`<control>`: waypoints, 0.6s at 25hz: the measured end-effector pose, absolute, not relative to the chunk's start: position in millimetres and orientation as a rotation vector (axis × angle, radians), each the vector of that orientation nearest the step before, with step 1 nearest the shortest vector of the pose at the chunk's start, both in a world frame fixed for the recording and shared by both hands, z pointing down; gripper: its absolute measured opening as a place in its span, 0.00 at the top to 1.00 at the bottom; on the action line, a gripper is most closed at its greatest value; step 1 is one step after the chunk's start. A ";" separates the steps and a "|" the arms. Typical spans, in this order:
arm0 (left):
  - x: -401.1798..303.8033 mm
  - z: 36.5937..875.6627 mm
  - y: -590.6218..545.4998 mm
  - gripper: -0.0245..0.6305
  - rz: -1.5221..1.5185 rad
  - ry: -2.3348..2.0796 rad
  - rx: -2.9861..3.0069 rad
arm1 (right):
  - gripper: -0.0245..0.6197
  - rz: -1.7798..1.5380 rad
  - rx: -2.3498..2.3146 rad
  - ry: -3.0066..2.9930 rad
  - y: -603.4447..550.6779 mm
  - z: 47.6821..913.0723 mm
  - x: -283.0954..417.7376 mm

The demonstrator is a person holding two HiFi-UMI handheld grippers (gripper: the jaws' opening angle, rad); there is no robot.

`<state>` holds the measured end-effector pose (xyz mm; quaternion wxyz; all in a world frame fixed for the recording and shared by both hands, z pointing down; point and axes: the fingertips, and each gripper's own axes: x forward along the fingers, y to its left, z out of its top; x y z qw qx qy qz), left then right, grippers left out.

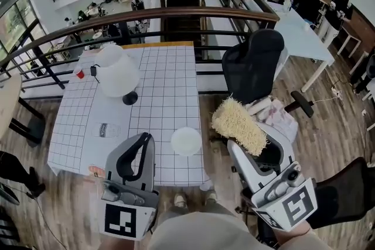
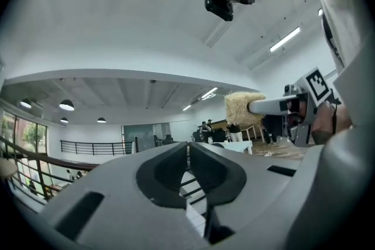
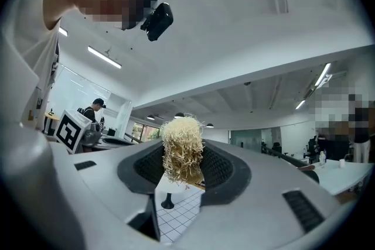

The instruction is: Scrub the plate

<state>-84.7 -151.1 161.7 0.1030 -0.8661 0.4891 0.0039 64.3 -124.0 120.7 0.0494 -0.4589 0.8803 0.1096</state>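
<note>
Far left on the gridded surface sits a small red cup, and its contents are too small to make out. Beside it is a big white dome with a dark foot at its near side. Now the left claw: clenched tight, nothing in it, hovering over the surface's near edge. Just right of it is the plate, round and plain white, lying flat near the near-right corner, clear of both claws. Further right, off the surface, the right claw grasps a shaggy straw-coloured scrubber, its lower end tucked out of sight between the jaws.
</note>
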 end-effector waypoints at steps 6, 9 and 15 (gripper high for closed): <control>-72.4 188.9 -140.8 0.93 -0.029 1.441 -2.566 | 0.72 0.301 -1.447 2.710 -116.5 150.2 70.7; -67.0 205.8 -140.2 0.93 -0.090 1.420 -2.589 | 0.72 0.234 -1.467 2.689 -114.2 166.2 78.2; -58.9 214.0 -145.1 0.94 -0.104 1.424 -2.635 | 0.73 0.199 -1.517 2.617 -120.9 176.1 94.5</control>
